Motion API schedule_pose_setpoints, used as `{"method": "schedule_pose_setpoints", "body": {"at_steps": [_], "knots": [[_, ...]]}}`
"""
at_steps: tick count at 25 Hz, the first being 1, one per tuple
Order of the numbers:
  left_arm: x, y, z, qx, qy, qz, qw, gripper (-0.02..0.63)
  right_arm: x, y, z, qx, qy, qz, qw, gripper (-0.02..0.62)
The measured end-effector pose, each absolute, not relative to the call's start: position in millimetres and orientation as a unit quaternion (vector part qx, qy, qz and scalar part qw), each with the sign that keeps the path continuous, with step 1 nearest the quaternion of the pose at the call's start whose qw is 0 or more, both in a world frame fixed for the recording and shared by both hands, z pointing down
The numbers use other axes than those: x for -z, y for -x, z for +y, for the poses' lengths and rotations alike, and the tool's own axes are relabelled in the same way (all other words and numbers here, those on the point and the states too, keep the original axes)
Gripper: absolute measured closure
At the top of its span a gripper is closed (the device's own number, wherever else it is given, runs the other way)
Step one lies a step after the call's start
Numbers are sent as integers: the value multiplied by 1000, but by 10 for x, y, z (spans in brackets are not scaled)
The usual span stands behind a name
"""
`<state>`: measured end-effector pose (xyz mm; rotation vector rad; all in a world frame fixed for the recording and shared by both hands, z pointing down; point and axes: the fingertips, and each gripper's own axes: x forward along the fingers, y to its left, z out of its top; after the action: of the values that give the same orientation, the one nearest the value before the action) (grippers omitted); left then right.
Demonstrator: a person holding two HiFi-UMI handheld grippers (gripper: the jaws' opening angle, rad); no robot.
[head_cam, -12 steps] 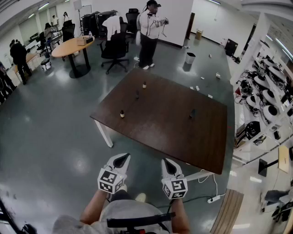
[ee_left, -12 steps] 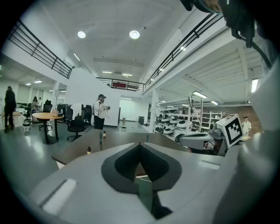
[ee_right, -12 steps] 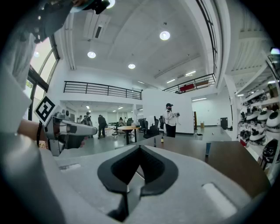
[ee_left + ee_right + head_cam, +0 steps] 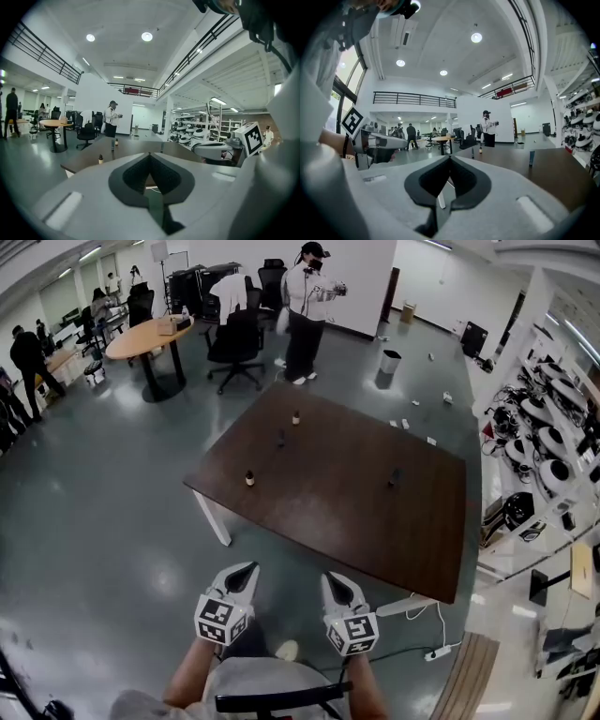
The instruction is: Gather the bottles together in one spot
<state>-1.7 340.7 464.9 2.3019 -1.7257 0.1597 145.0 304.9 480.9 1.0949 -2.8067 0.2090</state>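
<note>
Dark brown table (image 4: 337, 507), small bottles (image 4: 249, 478) apart, glossy grey floor (image 4: 103, 521)

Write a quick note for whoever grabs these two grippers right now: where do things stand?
Left gripper: jaws shut, empty, short of the table.
Right gripper: the same.
Four bottles sit scattered on the table: far bottle, dark bottle near it, near-left bottle, right bottle.
Done: none gathered yet.
To do: bring all four to one spot.

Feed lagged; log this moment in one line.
left gripper: shut, empty | right gripper: shut, empty | four small bottles: scattered on dark brown rectangular table, untouched
</note>
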Motion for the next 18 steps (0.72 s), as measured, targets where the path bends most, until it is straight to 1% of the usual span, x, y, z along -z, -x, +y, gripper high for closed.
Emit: {"method": "schedule_pose_setpoints", "body": {"at_steps": [8, 18], "knots": [[-4782, 442, 3161, -49, -772, -617, 142, 607, -4996, -1026, 2738, -71, -337, -936, 74, 594], [-4883, 1171, 2295, -47, -766, -622, 153, 607, -5151, -245, 1862, -79, -321, -939, 91, 594]]}}
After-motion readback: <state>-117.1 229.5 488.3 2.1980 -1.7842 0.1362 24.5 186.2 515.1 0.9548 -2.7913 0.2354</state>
